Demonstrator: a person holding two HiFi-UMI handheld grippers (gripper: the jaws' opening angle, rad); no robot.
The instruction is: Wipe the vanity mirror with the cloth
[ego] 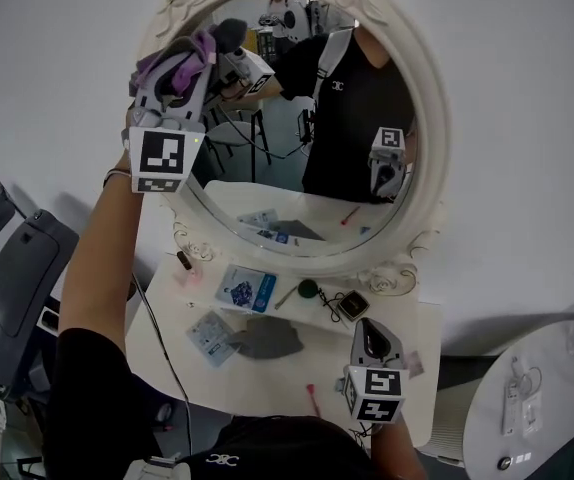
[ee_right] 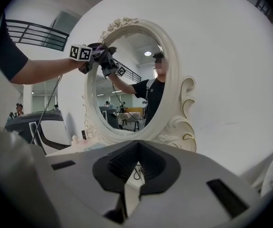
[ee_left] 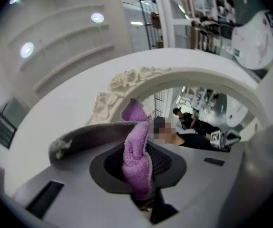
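Left tongs (ego: 192, 53) are up high at the top left of the vanity mirror (ego: 435, 138), clenched on a purple cloth (ego: 170, 61). The person's left arm reaches up and forward, nearly straight, with the forearm bare, a band on the wrist and the marker cube facing down towards the head camera. The cloth sits at the glass just inside the carved white frame, and its reflection meets it there.

Right tongs (ego: 370, 333) hang low over the front right part of the white surface (ego: 412, 320), pointing towards the mirror. They hold nothing and are well apart from the cloth.

From the left gripper view, the cloth (ee_left: 136, 151) is pinched upright between the pads of the left tongs (ee_left: 139, 167), and a grey flap of it curls off to the left. The frame's carved crest (ee_left: 127, 82) is just beyond it. The head view does not show that grip so plainly.

From the right gripper view, the right tongs (ee_right: 135, 167) have their jaws parted by a narrow gap, and the pale surface shows through it. The same view takes in the whole oval mirror (ee_right: 173, 75) from the side, with the raised arm and the left tongs at its upper left edge.

Only the head view shows what lies on the surface: a grey rag (ego: 267, 338) near the middle, blue packets (ego: 247, 288) close to the mirror's foot, and a small square gadget (ego: 353, 304) beside them.
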